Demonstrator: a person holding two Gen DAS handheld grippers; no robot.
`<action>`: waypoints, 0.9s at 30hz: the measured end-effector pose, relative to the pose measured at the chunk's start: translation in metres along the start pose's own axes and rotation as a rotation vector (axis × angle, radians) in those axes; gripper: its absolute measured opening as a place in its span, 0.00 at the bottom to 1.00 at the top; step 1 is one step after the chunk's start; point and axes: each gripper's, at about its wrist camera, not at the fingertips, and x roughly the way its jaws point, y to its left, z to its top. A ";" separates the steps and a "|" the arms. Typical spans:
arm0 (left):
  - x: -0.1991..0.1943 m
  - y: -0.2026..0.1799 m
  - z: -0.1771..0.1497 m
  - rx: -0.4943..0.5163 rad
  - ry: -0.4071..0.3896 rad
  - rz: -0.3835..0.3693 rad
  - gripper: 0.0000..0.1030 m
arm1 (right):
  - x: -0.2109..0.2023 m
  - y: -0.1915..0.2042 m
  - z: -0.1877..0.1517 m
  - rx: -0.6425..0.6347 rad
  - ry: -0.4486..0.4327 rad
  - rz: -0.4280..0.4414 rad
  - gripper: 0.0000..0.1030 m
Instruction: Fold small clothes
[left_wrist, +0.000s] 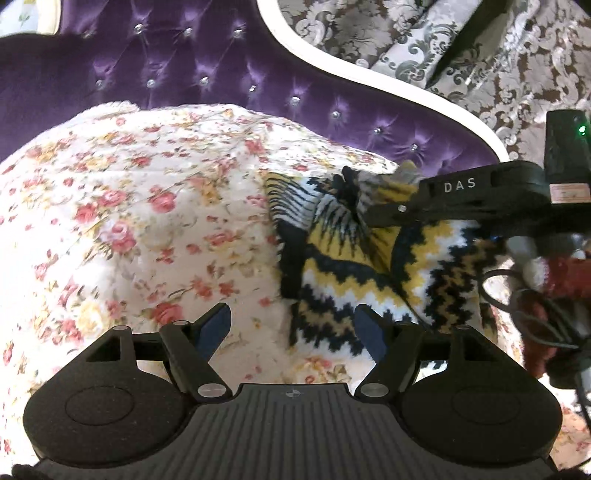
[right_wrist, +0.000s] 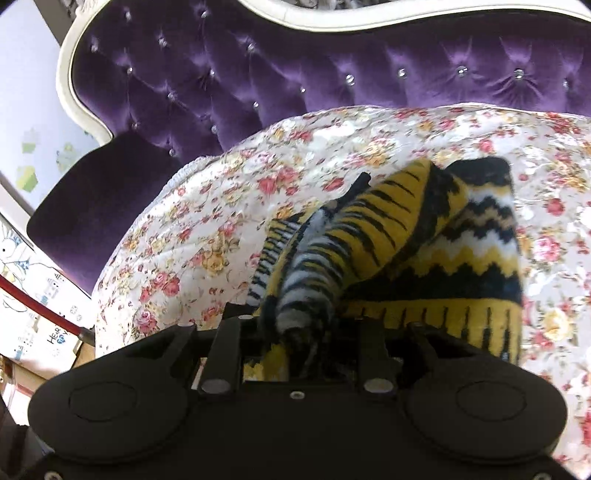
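Note:
A knit garment (left_wrist: 351, 273) with black, yellow and white zigzags lies crumpled on the floral bedspread (left_wrist: 147, 221). My left gripper (left_wrist: 293, 325) hovers open over its near-left edge; the blue pads (left_wrist: 216, 325) have nothing between them. My right gripper (left_wrist: 364, 206) comes in from the right, and a bunch of the knit rises to a peak at its tips. In the right wrist view the garment (right_wrist: 461, 258) runs up in a striped fold into the right gripper (right_wrist: 301, 314). The fabric fills the gap and hides the fingertips.
A purple tufted headboard (left_wrist: 184, 74) with a white frame (right_wrist: 74, 85) stands right behind the bedspread (right_wrist: 221, 206). A red knit sleeve (left_wrist: 569, 280) and black cables (left_wrist: 532, 317) trail behind the right gripper. Printed boxes (right_wrist: 33, 280) stand beside the bed at the left.

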 end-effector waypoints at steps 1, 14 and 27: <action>0.000 0.003 0.000 -0.008 0.003 -0.003 0.71 | 0.002 0.001 0.001 0.001 0.000 0.028 0.58; -0.009 0.015 0.011 -0.024 -0.016 -0.016 0.71 | -0.069 -0.005 0.000 -0.065 -0.183 0.146 0.65; 0.016 -0.001 0.062 -0.135 0.040 -0.208 0.73 | -0.094 0.034 -0.093 -0.516 -0.280 -0.051 0.75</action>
